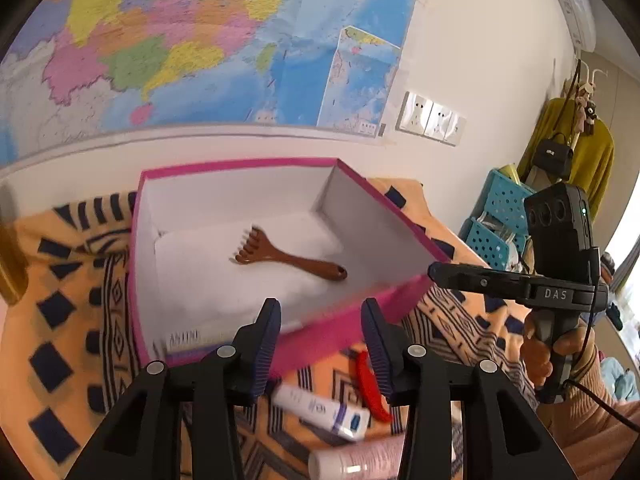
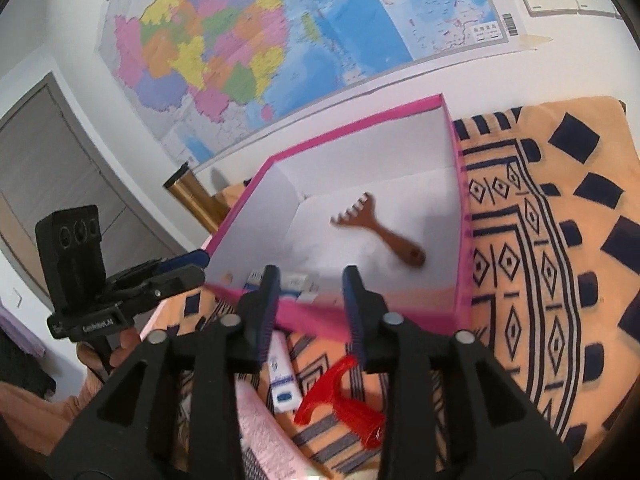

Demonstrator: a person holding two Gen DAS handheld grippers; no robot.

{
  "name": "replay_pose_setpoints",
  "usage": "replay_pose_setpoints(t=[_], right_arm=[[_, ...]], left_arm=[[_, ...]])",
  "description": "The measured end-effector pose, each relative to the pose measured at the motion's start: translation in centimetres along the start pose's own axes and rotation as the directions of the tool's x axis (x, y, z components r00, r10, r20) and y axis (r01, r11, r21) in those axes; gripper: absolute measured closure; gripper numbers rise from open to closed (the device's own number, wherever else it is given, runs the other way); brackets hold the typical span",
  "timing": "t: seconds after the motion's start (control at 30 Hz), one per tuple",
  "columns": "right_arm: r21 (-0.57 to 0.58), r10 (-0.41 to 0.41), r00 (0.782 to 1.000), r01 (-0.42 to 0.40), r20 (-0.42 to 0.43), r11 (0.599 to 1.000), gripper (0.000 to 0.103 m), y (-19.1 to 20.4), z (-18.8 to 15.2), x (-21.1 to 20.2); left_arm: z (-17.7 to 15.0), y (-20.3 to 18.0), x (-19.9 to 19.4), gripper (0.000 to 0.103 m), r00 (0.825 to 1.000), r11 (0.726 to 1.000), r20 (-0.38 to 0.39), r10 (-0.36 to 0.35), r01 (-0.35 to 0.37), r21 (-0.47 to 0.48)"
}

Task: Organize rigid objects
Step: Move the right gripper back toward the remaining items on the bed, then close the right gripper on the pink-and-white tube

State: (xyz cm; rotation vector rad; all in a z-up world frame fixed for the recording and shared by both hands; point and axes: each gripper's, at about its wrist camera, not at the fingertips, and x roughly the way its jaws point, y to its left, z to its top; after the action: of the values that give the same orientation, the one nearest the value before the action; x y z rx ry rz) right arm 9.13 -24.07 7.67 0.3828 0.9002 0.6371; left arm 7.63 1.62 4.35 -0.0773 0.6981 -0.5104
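A pink box (image 1: 360, 312) with a white inside stands on a patterned orange cloth; it also shows in the right wrist view (image 2: 462, 216). A brown wooden rake-shaped comb (image 1: 288, 258) lies inside it (image 2: 380, 232), with a small white carton (image 2: 298, 282) near the front wall. My left gripper (image 1: 320, 312) is open and empty above the box's front wall. My right gripper (image 2: 310, 284) is open and empty at the front wall. In front of the box lie a white tube (image 1: 324, 410) (image 2: 282, 376), a red comb (image 1: 370, 386) (image 2: 340, 396) and a pink tube (image 1: 356, 460) (image 2: 264, 428).
A wall with a large map (image 1: 180, 40) is close behind the box. A gold cylinder (image 2: 196, 196) stands to the box's left. Blue perforated baskets (image 1: 496, 220) and a coat rack with a yellow coat (image 1: 576, 152) stand at the right.
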Motion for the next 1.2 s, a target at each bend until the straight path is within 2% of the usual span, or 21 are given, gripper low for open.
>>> replay_pose_setpoints(t=[0.23,0.43,0.67,0.77,0.83,0.93,1.2], right_arm=[[0.007,0.017,0.996,-0.016,-0.083,1.000,0.063,0.2,-4.5,-0.7],[0.027,-0.017,0.985,0.022,-0.173,0.999,0.063,0.0,-8.4,-0.7],[0.069,-0.011,0.970,0.029,-0.242,0.997,0.063,0.1,-11.8,-1.1],[0.076,-0.006,0.963,0.028,-0.270,0.997,0.058,0.5,-13.1,-1.3],[0.084,-0.005,0.959,0.030,-0.285,0.996,0.054,0.8,-13.8,-1.4],[0.086,-0.015,0.953,0.042,-0.303,0.995,0.054,1.3,-14.5,-1.3],[0.082,-0.022,0.960,0.047,-0.280,0.996,0.054,2.2,-14.4,-0.3]], left_arm=[[-3.3,-0.3,0.2,0.060,0.998,1.000,-0.069,0.001,-0.001,0.000],[-5.7,-0.8,1.0,0.060,0.991,1.000,-0.130,-0.002,0.002,0.000],[-7.6,-1.0,1.6,0.060,0.984,1.000,-0.177,-0.012,0.010,-0.008],[-8.3,-0.8,1.4,0.060,0.982,1.000,-0.191,-0.010,0.007,-0.018],[-8.7,-0.6,1.4,0.060,0.980,1.000,-0.198,-0.012,0.007,-0.026],[-9.1,-0.6,1.4,0.060,0.978,1.000,-0.207,-0.014,0.008,-0.029],[-9.9,-1.0,1.7,0.060,0.971,0.999,-0.234,-0.041,0.034,-0.033]])
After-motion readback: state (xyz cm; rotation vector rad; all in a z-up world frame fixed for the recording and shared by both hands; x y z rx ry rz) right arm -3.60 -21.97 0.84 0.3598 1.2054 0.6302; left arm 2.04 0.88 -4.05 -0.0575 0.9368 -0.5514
